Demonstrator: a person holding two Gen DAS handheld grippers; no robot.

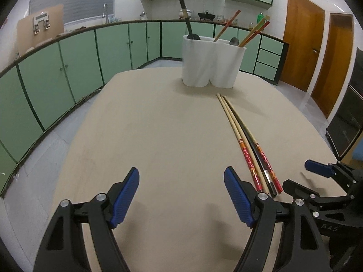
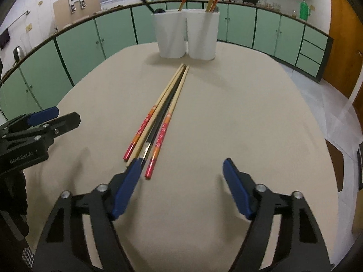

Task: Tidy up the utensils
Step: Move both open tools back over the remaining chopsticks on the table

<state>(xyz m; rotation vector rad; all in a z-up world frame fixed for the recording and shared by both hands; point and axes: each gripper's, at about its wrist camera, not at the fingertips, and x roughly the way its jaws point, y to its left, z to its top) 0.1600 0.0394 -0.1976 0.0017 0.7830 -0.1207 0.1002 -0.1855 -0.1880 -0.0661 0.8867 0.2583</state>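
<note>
A bundle of chopsticks (image 1: 245, 140) lies on the beige table (image 1: 158, 124), tips toward a white two-cup utensil holder (image 1: 212, 62). The bundle has red-handled wooden ones, a plain wooden one and a black one. It also shows in the right wrist view (image 2: 163, 115), as does the holder (image 2: 187, 34). The holder has chopsticks in its right cup and a black ladle (image 1: 188, 22) in its left. My left gripper (image 1: 181, 181) is open and empty, left of the chopstick ends. My right gripper (image 2: 181, 170) is open, its left finger (image 2: 127, 188) over the near ends.
Green kitchen cabinets (image 1: 68, 68) curve around behind the table. Wooden doors (image 1: 304, 40) stand at the right. The right gripper shows at the right edge of the left wrist view (image 1: 317, 170); the left gripper shows at the left of the right wrist view (image 2: 43, 115).
</note>
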